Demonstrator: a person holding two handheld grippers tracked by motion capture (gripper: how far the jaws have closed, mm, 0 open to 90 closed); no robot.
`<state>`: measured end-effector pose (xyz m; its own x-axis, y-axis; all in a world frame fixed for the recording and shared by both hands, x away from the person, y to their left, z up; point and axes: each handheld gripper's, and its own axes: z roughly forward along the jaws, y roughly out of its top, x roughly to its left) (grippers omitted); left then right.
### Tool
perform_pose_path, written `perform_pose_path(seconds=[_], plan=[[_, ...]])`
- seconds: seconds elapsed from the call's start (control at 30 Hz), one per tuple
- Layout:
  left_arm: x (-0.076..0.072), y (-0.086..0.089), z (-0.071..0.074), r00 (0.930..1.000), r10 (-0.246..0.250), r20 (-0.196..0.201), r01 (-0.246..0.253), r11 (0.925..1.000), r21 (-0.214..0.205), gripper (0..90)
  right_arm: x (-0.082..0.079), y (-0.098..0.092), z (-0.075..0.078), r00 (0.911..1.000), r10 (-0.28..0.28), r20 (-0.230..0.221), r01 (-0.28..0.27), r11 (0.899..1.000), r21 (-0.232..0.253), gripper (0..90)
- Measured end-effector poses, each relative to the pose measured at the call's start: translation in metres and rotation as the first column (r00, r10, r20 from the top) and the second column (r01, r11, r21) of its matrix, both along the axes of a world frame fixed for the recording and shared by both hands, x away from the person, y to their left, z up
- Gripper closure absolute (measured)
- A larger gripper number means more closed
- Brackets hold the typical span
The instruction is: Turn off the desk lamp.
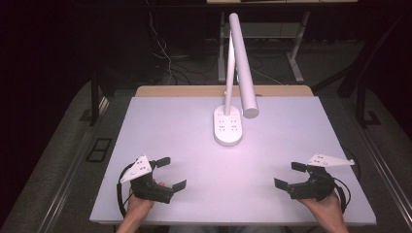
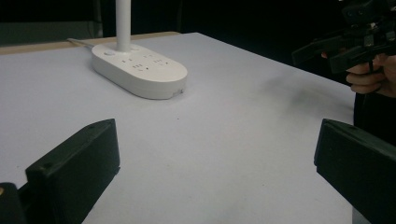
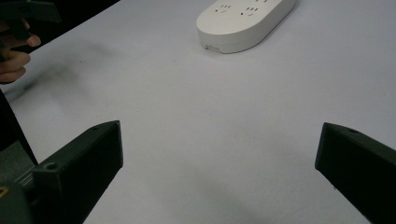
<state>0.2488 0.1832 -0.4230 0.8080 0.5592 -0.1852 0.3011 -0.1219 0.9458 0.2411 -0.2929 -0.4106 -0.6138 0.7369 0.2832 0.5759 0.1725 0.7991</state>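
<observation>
A white desk lamp (image 1: 238,58) stands on its oval base (image 1: 228,126) at the middle of the white table (image 1: 194,145), its tube head slanting toward me. The base (image 2: 140,70) has socket holes on top, seen again as base (image 3: 243,21) in the right gripper view. My left gripper (image 1: 172,172) hovers at the near left, jaws wide open and empty, also shown as gripper (image 2: 215,172). At the near right my right gripper (image 1: 289,174) stands open with nothing between its jaws, likewise gripper (image 3: 219,172). Both point toward the table's middle.
A wooden strip (image 1: 194,91) edges the table's far side. Cables (image 1: 165,58) and metal desk legs (image 1: 296,63) lie on the dark floor beyond. The opposite hand and gripper (image 2: 359,46) appear at the upper right of the left gripper view.
</observation>
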Motion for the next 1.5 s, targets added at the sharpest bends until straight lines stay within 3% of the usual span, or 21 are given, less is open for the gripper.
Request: perform_pose_path(seconds=[0.43,1.1,1.5], plan=[[0.0,-0.003,0.0,0.9998,-0.018,-0.003,0.018,0.9998,0.008,0.0,0.001,0.0,-0.002,0.9997,0.013,-0.022,-0.012,1.0,0.01,0.9],[-0.002,-0.005,0.0,0.9994,-0.035,0.001,0.035,0.9993,0.01,0.0,0.004,0.003,0.003,0.9984,0.027,-0.049,-0.028,0.999,-0.02,0.9],[-0.001,-0.004,0.0,0.9995,-0.031,0.007,0.031,0.9995,0.009,0.0,0.018,0.002,0.009,0.9964,0.051,-0.067,-0.054,0.998,-0.038,0.9]])
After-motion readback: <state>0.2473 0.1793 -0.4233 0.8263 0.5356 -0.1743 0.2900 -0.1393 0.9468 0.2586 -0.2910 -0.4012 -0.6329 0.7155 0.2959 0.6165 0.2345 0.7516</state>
